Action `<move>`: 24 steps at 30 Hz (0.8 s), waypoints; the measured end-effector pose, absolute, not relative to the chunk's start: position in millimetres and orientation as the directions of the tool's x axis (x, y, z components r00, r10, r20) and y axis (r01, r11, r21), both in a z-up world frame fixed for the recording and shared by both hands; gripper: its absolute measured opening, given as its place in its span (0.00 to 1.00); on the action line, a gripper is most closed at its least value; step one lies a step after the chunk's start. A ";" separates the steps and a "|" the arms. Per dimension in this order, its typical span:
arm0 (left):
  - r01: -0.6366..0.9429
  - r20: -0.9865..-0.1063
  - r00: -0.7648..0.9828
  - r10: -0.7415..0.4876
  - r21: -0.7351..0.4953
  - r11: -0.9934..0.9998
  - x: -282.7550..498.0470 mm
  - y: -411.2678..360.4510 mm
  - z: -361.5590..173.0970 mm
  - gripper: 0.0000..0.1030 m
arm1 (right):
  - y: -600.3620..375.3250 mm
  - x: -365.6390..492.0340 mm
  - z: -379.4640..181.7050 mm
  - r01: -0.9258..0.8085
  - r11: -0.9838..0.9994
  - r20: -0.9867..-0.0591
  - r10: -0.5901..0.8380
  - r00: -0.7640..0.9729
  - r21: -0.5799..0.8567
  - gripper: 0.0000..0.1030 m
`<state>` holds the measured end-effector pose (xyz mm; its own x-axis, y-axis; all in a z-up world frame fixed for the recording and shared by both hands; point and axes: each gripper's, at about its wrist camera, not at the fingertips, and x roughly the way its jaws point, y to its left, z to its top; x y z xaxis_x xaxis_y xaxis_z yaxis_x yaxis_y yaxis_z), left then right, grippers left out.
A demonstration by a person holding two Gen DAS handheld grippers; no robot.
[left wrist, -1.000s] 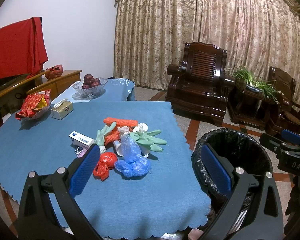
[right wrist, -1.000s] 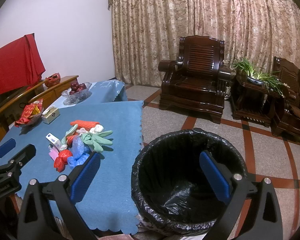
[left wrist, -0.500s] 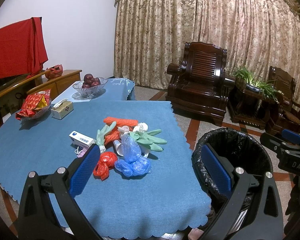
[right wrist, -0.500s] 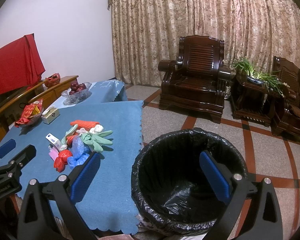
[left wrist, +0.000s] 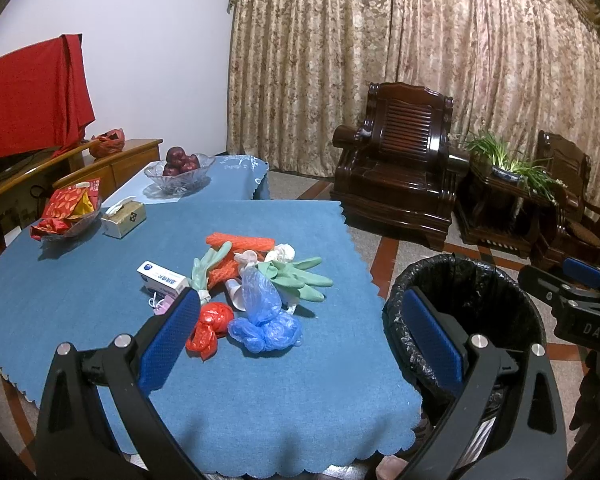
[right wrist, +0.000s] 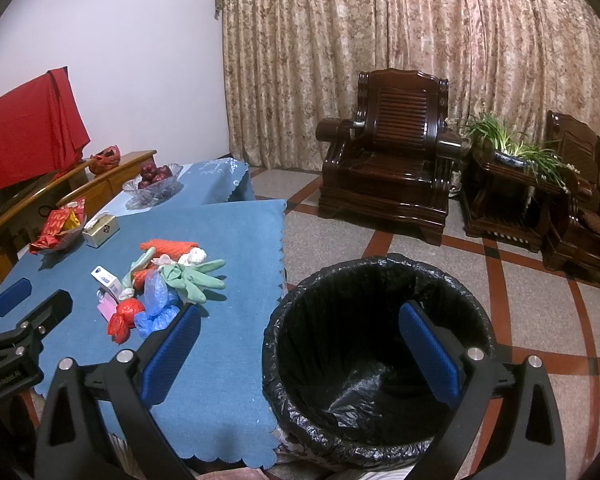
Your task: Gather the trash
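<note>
Here, a loose trash pile point(left wrist: 256, 280) is seen on the blue tablecloth point(left wrist: 100, 300), left of the black-lined bin point(right wrist: 376, 360): a white carton, a crumpled red bag, orange netting, a blue plastic bag, pale green gloves. The left gripper point(left wrist: 300, 344) is held wide open and empty near the pile; the right gripper point(right wrist: 300, 352), equally wide and empty, is held above the bin.

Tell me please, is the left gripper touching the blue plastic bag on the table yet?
Apart. In the right wrist view the left gripper hangs off to the side of the blue plastic bag, with bare tablecloth between them, and its jaws are open and empty.
</note>
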<state>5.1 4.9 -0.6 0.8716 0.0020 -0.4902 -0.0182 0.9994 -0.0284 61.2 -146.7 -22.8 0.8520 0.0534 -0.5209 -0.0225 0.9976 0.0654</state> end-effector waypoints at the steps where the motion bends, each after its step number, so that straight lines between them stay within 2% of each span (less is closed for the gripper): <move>1: -0.019 -0.490 0.872 0.002 -0.029 0.999 5.4 5.3 -0.6 0.95 | -146.6 61.2 -22.7 -0.023 0.998 -0.520 0.053 0.852 0.065 0.94; 24: -0.019 -0.492 0.871 0.003 -0.029 0.999 5.4 5.2 -0.6 0.95 | -145.9 61.9 -23.7 -0.024 0.998 -0.521 0.054 0.852 0.065 0.94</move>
